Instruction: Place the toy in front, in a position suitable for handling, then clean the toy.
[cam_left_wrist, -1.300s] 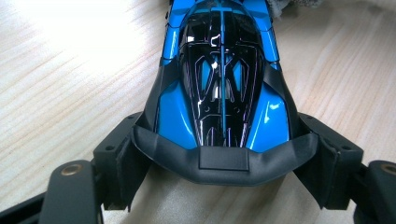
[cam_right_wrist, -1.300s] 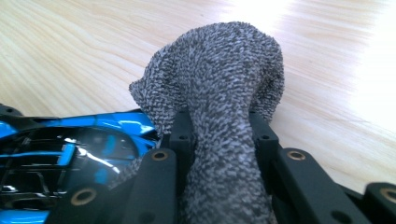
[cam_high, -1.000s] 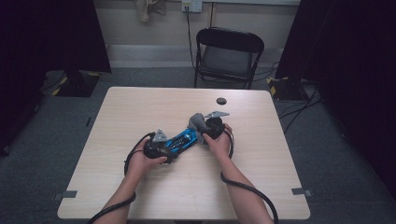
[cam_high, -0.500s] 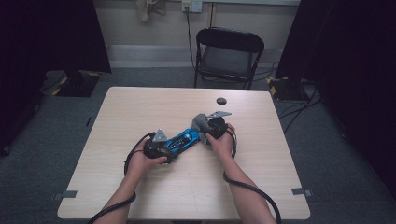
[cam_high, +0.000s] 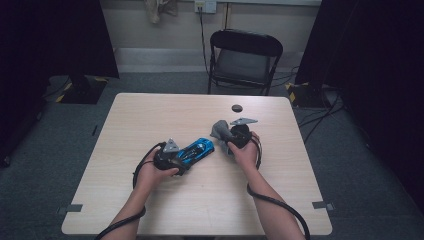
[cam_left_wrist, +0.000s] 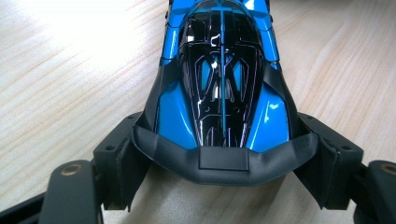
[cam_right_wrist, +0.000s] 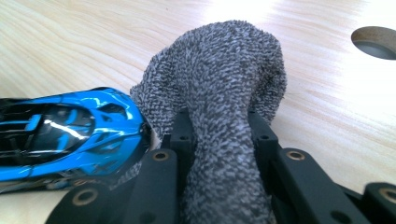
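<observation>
Beside blue toy car (cam_high: 196, 150), I'm lifting right gripper (cam_high: 220, 131), clamped on grey cloth (cam_right_wrist: 219, 88), off its nose; left gripper (cam_left_wrist: 219, 154) clamping car's rear; wiping pass likely ending.

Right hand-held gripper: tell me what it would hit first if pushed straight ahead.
The right hand-held gripper is shut on a grey cloth; beyond it lies bare table, the blue toy car beside it. Depth is uncertain.
</observation>
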